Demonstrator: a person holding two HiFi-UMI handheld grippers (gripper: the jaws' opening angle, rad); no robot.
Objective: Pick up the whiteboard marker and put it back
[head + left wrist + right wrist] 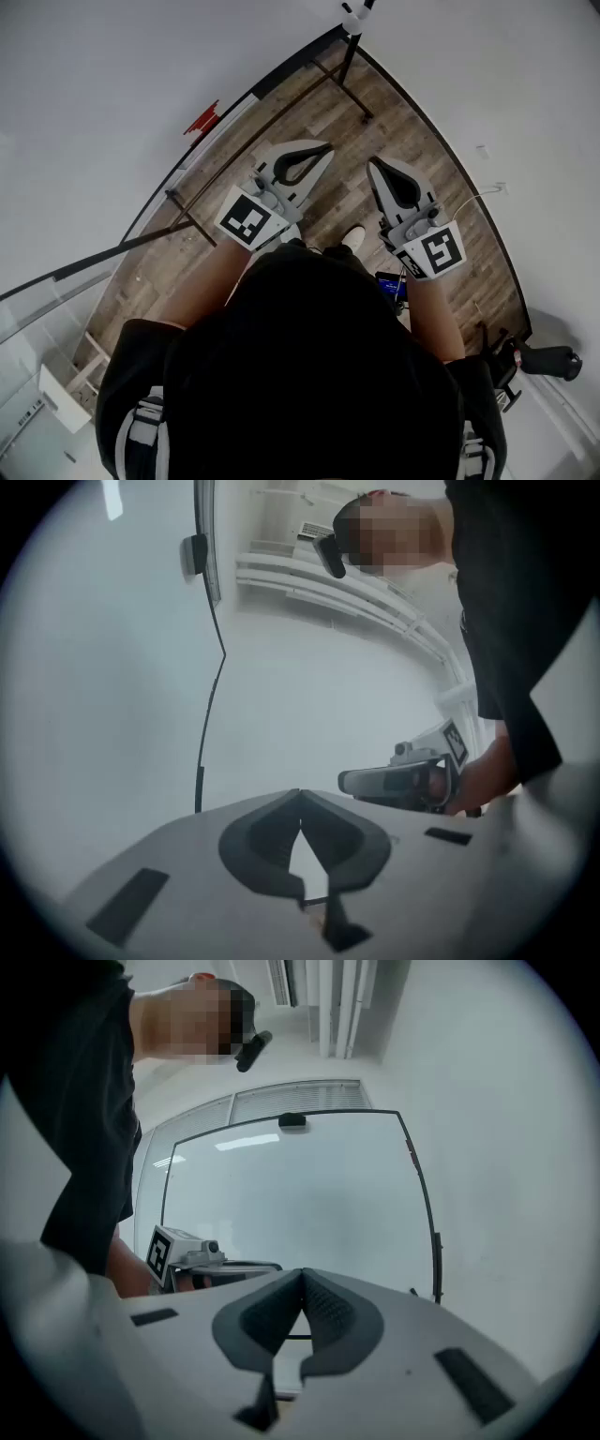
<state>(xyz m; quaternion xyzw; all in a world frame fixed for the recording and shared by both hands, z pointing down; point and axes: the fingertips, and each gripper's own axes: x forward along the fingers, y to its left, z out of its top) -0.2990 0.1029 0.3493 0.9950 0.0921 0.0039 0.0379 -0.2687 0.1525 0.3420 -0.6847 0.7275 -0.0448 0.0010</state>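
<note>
In the head view the person stands over a wood-plank floor (328,103) with both tools held out at about twelve o'clock. The left gripper (323,148) and the right gripper (374,165) each have their tips together and nothing between them. The whiteboard's lower edge (272,80) runs from twelve o'clock down towards nine. A small red piece (202,120) sits on it at about ten o'clock, too small to tell whether it is the whiteboard marker, so I cannot place the marker for certain. In the left gripper view, the left gripper (300,794) is pinched tip to tip, with only pale background showing through the gap behind the tips. The right gripper (354,782) pokes in at three o'clock, and no marker shows. In the right gripper view, the right gripper (302,1272) is likewise closed on nothing. The whiteboard (300,1194) fills the middle, with a dark clip (292,1120) at twelve o'clock on its frame, and the left gripper (267,1266) is at nine o'clock. No view shows which way the marker points or how its long axis lies. The likely slips are reaching for the wrong small item, or arriving with the claw closed and knocking a slim round pen off the ledge.
</note>
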